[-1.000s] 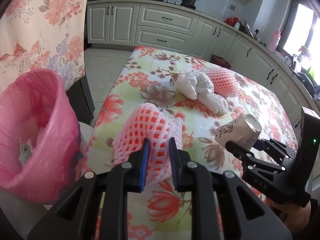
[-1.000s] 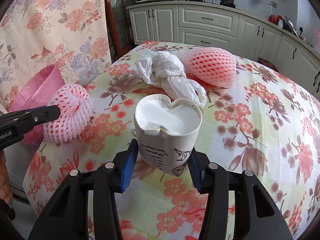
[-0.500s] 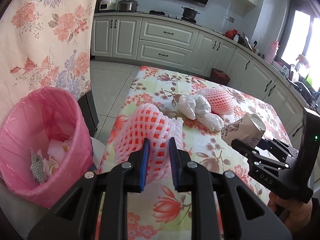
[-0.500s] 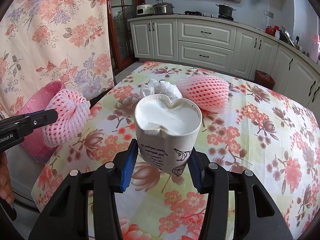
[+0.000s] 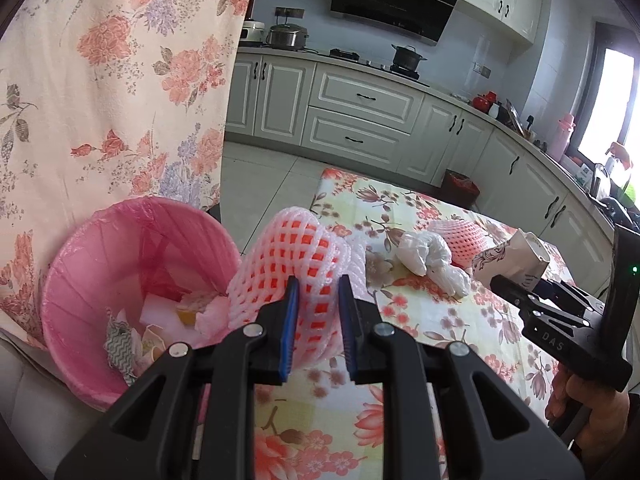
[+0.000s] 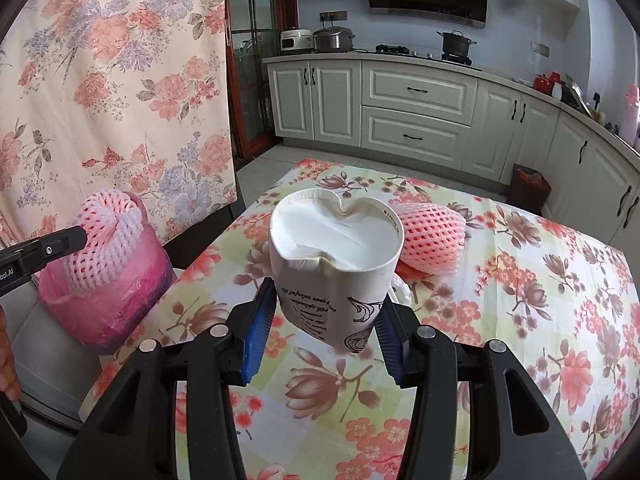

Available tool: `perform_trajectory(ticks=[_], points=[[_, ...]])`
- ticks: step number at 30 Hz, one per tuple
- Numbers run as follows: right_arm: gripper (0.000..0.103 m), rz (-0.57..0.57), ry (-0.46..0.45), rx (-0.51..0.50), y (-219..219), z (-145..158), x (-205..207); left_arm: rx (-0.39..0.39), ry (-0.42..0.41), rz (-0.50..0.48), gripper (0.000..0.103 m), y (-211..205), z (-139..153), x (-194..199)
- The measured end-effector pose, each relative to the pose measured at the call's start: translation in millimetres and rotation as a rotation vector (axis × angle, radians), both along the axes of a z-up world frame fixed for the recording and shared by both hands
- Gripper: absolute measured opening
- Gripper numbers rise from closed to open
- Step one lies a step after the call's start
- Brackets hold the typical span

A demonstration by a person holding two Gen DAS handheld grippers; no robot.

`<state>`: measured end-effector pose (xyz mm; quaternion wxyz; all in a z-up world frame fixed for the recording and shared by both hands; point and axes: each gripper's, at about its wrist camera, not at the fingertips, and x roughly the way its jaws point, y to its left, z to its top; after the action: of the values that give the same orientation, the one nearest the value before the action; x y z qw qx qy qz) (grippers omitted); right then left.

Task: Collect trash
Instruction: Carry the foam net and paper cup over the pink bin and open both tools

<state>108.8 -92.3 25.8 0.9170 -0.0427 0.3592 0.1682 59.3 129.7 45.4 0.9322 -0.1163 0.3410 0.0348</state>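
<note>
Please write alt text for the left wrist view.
The left gripper pinches a pink foam fruit net beside the open pink-lined trash bin. On the floral table lie a white plastic bag and another foam net.

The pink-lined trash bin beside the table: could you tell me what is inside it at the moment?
The pink-lined trash bin holds crumpled white paper, a zigzag-patterned scrap and something yellowish. The foam net in the left gripper covers its right side, and the bottom is hidden.

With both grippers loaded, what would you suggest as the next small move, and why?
Probably carry the left gripper a little further over the pink bin, then open it: its foam net hangs at the bin's rim, not clearly above the opening.
</note>
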Motion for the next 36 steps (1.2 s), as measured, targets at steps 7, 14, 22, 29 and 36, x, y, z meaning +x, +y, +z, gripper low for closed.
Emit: perform_trajectory(ticks=[7, 14, 22, 29, 36], points=[[0.046, 0.028, -0.020, 0.005, 21, 13, 4, 0.005, -0.025, 0.050, 0.019, 28, 12, -13], [0.046, 0.078, -0.037, 0.008, 52, 24, 7, 0.008, -0.046, 0.111, 0.019, 59, 20, -27], [0.046, 0.146, -0.046, 0.013, 96, 32, 8, 0.013, -0.057, 0.181, 0.019, 98, 23, -44], [0.046, 0.212, -0.043, 0.014, 138, 35, 9, 0.012, -0.052, 0.230, 0.019, 129, 18, -56], [0.047, 0.282, -0.037, 0.015, 181, 36, 9, 0.009, -0.045, 0.262, 0.019, 149, 13, -64]])
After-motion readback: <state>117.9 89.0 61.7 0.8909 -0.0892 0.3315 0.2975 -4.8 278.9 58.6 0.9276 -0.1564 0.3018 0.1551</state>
